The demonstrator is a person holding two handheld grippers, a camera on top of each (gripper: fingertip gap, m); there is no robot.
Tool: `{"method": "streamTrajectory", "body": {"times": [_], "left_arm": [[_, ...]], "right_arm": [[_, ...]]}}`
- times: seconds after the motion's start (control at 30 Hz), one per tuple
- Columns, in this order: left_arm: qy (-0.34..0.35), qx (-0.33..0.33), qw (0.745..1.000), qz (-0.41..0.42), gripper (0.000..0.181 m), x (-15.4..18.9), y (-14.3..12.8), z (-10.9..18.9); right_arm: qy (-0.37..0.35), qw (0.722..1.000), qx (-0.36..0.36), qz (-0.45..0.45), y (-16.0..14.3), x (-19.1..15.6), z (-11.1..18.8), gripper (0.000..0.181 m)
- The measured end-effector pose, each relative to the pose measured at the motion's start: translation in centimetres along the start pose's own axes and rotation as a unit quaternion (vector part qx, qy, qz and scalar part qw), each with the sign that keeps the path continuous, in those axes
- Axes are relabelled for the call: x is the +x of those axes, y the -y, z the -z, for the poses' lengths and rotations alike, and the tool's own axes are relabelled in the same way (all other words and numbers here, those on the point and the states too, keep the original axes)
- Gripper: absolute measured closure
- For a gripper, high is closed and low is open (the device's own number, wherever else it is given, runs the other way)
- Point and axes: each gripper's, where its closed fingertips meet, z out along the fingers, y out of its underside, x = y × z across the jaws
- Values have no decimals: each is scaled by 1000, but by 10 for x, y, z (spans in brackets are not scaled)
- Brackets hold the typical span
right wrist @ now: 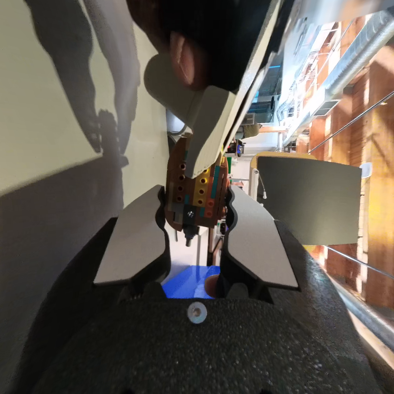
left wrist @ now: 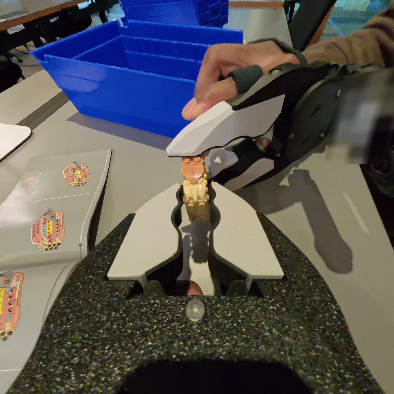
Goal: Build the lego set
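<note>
A small lego model (left wrist: 194,187), reddish-brown on top and tan below, is held above the grey table (left wrist: 332,298). My left gripper (left wrist: 195,193) is shut on its lower tan part. My right gripper (left wrist: 193,167) comes in from the right with one finger on top of the model and the other beside it. In the right wrist view the right gripper (right wrist: 195,200) is shut on the model (right wrist: 181,191), whose face shows brown, yellow, teal and orange studs. A finger of the left gripper (right wrist: 204,153) covers the model's upper part there.
A blue bin (left wrist: 128,89) stands behind the model, with more blue bins stacked beyond it. An open instruction booklet (left wrist: 53,202) lies at the left, with a white board (left wrist: 10,136) beyond it. A person's hand (left wrist: 223,74) holds the right gripper. My left and right fingertips are right by each other.
</note>
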Motion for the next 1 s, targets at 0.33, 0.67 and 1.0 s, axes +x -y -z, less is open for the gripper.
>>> {"method": "streamTrajectory", "body": {"times": [0.33, 0.67, 1.0], "left_arm": [[-11, 23, 998, 53, 148, 0, 0, -5], [-40, 72, 988, 131, 159, -5, 8, -2], [-72, 118, 974, 180, 159, -6, 18, 4]], "right_arm": [[56, 996, 4, -74, 1, 1, -3, 126], [68, 991, 10, -119, 1, 11, -5, 117], [47, 994, -6, -101, -5, 16, -8, 115]]}}
